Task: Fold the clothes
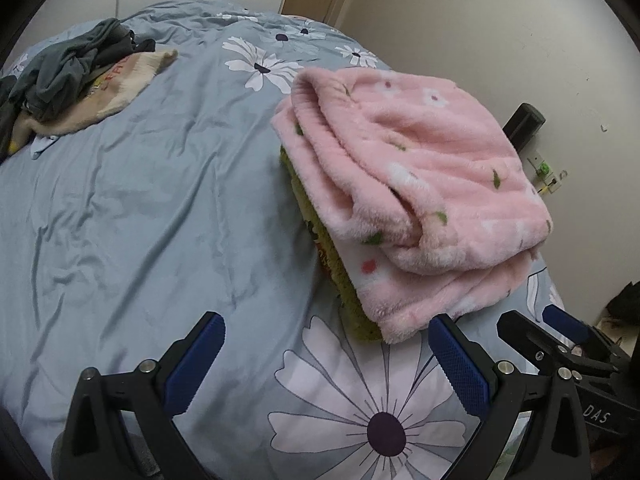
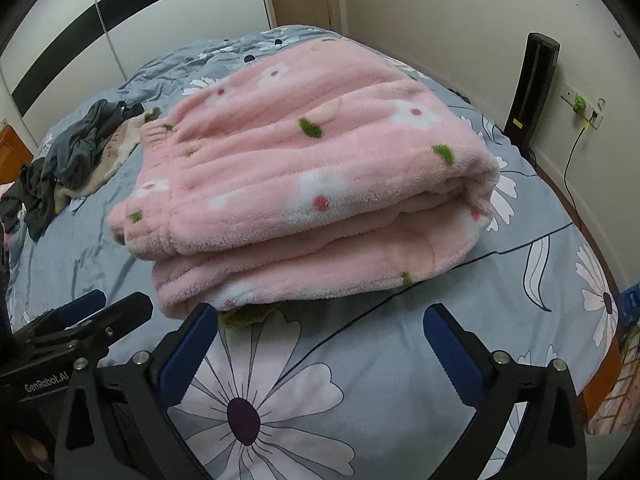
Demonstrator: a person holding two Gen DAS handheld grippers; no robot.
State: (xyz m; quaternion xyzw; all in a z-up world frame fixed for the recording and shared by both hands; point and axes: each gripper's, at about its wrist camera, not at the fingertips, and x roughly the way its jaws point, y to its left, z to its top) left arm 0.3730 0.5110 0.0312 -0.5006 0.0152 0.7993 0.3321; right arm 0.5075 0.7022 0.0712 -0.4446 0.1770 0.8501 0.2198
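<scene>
We see the left gripper (image 1: 326, 344) with its blue pads spread wide and nothing between them, hovering over the grey floral bedcover (image 1: 140, 208). Our right gripper (image 2: 320, 336) is likewise spread wide and empty; its left fingertip sits just beside the near edge of the folded pink fleece garment (image 2: 304, 184), though we cannot tell if it touches. In the left wrist view that pink garment lies at about one o'clock from the fingers, stacked on a green garment (image 1: 320, 240) whose edge peeks out beneath. In the right wrist view the pink garment sits at twelve o'clock. A pile of dark and cream clothes (image 1: 76, 76) rests well apart at ten o'clock.
</scene>
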